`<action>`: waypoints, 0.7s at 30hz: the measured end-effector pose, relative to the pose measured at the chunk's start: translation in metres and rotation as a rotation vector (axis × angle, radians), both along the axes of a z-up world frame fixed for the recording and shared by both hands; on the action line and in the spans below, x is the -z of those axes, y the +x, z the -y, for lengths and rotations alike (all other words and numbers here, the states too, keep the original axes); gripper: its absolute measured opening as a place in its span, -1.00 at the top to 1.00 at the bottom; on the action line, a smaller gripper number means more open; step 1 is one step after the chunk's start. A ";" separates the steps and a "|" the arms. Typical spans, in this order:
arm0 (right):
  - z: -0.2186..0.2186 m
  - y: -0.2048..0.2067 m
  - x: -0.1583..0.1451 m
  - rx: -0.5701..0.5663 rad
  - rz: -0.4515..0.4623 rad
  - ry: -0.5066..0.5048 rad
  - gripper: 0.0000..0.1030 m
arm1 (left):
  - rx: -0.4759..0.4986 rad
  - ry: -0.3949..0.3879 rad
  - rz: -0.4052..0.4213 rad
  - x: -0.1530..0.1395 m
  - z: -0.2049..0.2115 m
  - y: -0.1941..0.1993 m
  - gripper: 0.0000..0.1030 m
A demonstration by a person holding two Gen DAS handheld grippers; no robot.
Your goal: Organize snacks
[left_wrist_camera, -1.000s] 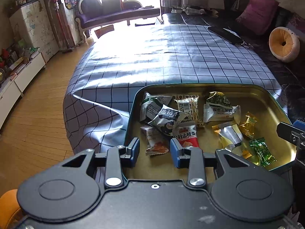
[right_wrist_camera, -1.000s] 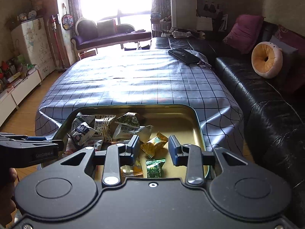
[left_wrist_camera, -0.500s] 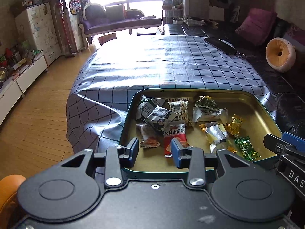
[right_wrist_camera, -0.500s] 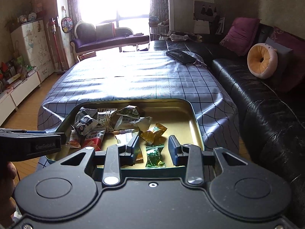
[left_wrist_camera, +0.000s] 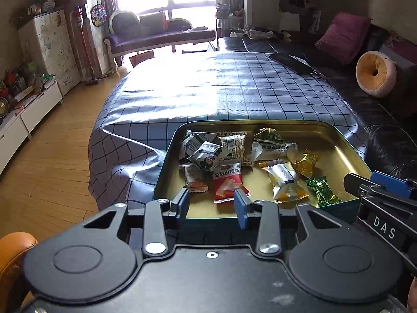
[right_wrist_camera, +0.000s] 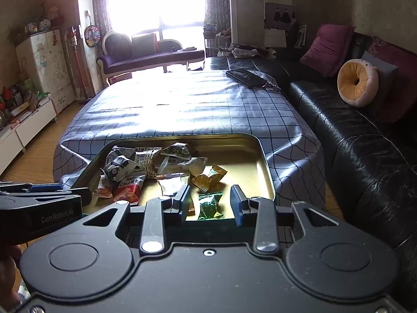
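A gold-lined tin tray (left_wrist_camera: 169, 167) is seen lying at the near end of a table covered with a checked cloth (left_wrist_camera: 208, 96), and the snacks are gathered inside it. The left gripper (left_wrist_camera: 211, 203) is held just short of the tray's near rim, its blue-padded fingers (left_wrist_camera: 182, 203) spread apart with nothing between them. Just beyond the left finger a small packet with an orange end (left_wrist_camera: 194, 178) is found; ahead of the gap, nearer the right finger, a red packet with white lettering (left_wrist_camera: 227, 181) is laid flat. Further ahead of the fingers a heap of black-and-white wrapped packets (left_wrist_camera: 206, 154) is piled. To the right of the fingers a silver packet (left_wrist_camera: 284, 180), a yellow candy (left_wrist_camera: 306, 163) and a green candy (left_wrist_camera: 322, 191) are scattered toward the tray's right side.

The right gripper (right_wrist_camera: 212, 200) is held at the same near rim, further right, its fingers (right_wrist_camera: 238, 200) likewise spread and empty. The green candy (right_wrist_camera: 209, 204) is seen in the gap between them, lying on the tray floor and touched by neither finger. The yellow candy (right_wrist_camera: 208, 177) lies just ahead of the left finger, and the red packet (right_wrist_camera: 130, 189) is well off to the left. Far ahead and to the right, a black flat device (right_wrist_camera: 246, 77) rests on the cloth beside a black leather sofa (right_wrist_camera: 365, 140).
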State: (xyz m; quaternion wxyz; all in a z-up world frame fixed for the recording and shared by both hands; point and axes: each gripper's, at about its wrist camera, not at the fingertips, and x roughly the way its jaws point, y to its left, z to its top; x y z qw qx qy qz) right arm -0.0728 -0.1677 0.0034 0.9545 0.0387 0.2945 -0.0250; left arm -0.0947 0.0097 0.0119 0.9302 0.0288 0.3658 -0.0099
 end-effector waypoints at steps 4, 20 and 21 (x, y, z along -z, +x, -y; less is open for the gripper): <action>-0.001 -0.001 0.000 -0.003 0.000 -0.001 0.14 | -0.004 0.008 0.004 0.001 0.000 -0.003 0.25; -0.007 0.000 0.003 -0.011 -0.018 -0.015 0.14 | -0.007 -0.003 -0.007 0.005 -0.006 -0.002 0.24; -0.007 0.000 0.003 -0.012 -0.018 -0.016 0.14 | -0.007 -0.001 -0.008 0.005 -0.006 -0.002 0.24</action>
